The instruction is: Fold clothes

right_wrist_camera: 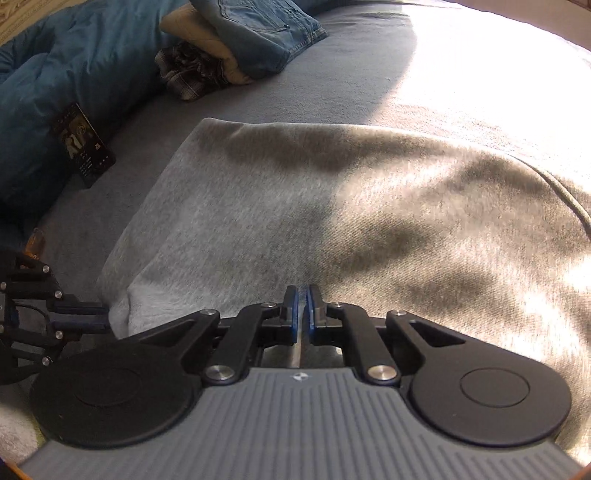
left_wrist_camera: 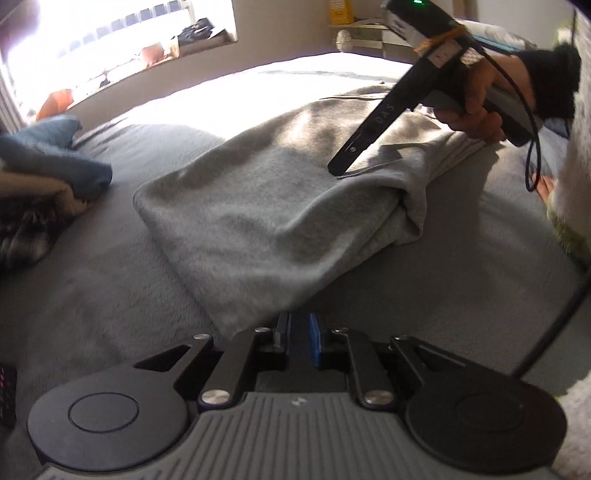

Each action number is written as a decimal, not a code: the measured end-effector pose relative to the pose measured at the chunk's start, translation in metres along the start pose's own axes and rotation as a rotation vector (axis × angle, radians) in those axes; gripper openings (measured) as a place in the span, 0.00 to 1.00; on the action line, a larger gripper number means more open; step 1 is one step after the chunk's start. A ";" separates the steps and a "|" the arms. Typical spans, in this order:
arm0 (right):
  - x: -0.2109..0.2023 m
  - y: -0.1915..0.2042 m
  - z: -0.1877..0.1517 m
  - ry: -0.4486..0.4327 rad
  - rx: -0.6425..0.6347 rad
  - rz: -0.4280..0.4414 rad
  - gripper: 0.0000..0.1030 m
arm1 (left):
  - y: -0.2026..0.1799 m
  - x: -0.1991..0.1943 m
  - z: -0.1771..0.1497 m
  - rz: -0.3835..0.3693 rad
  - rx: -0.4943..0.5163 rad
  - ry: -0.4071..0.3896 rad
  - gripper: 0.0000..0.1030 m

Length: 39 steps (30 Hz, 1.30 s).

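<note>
Left wrist view showed the left gripper (left_wrist_camera: 300, 334) with its blue-padded fingers (left_wrist_camera: 315, 332) a narrow gap apart and nothing between them, poised just off the near corner of a grey garment (left_wrist_camera: 258, 206). That garment lay folded on a grey bed cover (left_wrist_camera: 110, 295), one side doubled over into a thick fold toward the right. Farther in, the right gripper (left_wrist_camera: 336, 170) pointed steeply down, tips touching the garment's top layer; a person's hand (left_wrist_camera: 476, 107) in a dark cuff held its handle, with a black cable looping below. At the left edge sat a pile of clothes (left_wrist_camera: 48, 173). A bright window stood beyond the bed.

From the right wrist, the right gripper (right_wrist_camera: 303, 306) had its fingers (right_wrist_camera: 291, 306) drawn almost together, empty, directly over the grey garment (right_wrist_camera: 332, 206), half of it in sunlight. The left gripper (right_wrist_camera: 79, 317) reached in from the left at the garment's corner. Beyond lay a dark phone (right_wrist_camera: 83, 146) against a blue duvet (right_wrist_camera: 74, 74), and folded jeans (right_wrist_camera: 258, 29) on other clothes.
</note>
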State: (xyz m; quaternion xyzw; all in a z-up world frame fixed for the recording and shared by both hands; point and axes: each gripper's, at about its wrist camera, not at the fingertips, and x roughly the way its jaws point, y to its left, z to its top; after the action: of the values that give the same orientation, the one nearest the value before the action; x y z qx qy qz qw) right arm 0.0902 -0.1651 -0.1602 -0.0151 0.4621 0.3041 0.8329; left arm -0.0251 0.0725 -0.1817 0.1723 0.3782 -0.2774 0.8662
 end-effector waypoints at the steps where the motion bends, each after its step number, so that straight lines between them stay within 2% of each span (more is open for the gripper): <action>1: -0.004 0.008 0.001 -0.019 -0.038 0.001 0.06 | 0.006 -0.005 -0.002 -0.002 -0.051 -0.003 0.14; 4: -0.020 0.034 0.004 -0.092 -0.175 0.052 0.06 | 0.025 -0.020 -0.006 -0.002 -0.225 -0.033 0.18; 6: -0.024 0.047 0.003 -0.103 -0.230 0.115 0.06 | 0.040 -0.029 -0.009 -0.001 -0.366 -0.075 0.21; 7: -0.022 0.052 0.002 -0.092 -0.251 0.133 0.06 | 0.049 -0.029 -0.009 -0.006 -0.447 -0.094 0.23; 9: -0.011 0.059 -0.003 -0.034 -0.284 0.134 0.06 | 0.066 -0.028 -0.013 -0.014 -0.605 -0.129 0.39; 11: 0.003 0.061 -0.009 0.021 -0.283 0.112 0.06 | 0.079 -0.020 -0.016 -0.037 -0.735 -0.153 0.47; 14: 0.003 0.061 -0.009 0.013 -0.253 0.115 0.06 | 0.090 -0.004 -0.016 -0.044 -0.822 -0.162 0.48; 17: -0.003 0.060 -0.007 -0.019 -0.232 0.110 0.07 | 0.095 0.012 -0.011 -0.021 -0.841 -0.142 0.47; 22: -0.009 0.053 -0.004 -0.061 -0.199 0.071 0.07 | 0.086 0.034 -0.007 0.065 -0.748 -0.070 0.48; 25: -0.007 0.046 -0.002 -0.058 -0.175 0.041 0.07 | 0.086 0.031 -0.008 0.070 -0.766 -0.088 0.48; 26: -0.006 0.044 -0.002 -0.061 -0.167 0.034 0.07 | 0.087 0.029 -0.007 0.071 -0.775 -0.096 0.45; 29: -0.004 0.039 0.001 -0.083 -0.149 0.023 0.07 | 0.095 0.022 0.010 0.110 -0.754 -0.177 0.44; 31: -0.003 0.034 0.001 -0.090 -0.135 0.016 0.07 | 0.100 0.017 0.021 0.133 -0.740 -0.230 0.40; 33: 0.000 0.029 0.002 -0.092 -0.113 0.006 0.07 | 0.109 0.030 0.042 0.109 -0.710 -0.239 0.26; 36: 0.003 0.021 0.002 -0.096 -0.087 -0.003 0.07 | 0.118 0.055 0.073 0.100 -0.637 -0.238 0.23; 39: 0.004 0.016 0.000 -0.097 -0.079 -0.003 0.07 | 0.127 0.087 0.092 0.119 -0.581 -0.189 0.22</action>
State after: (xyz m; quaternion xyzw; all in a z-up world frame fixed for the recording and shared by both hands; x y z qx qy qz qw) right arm 0.0837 -0.1502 -0.1593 -0.0338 0.4087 0.3214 0.8536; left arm 0.1532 0.0948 -0.1755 -0.0875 0.3485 -0.1212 0.9253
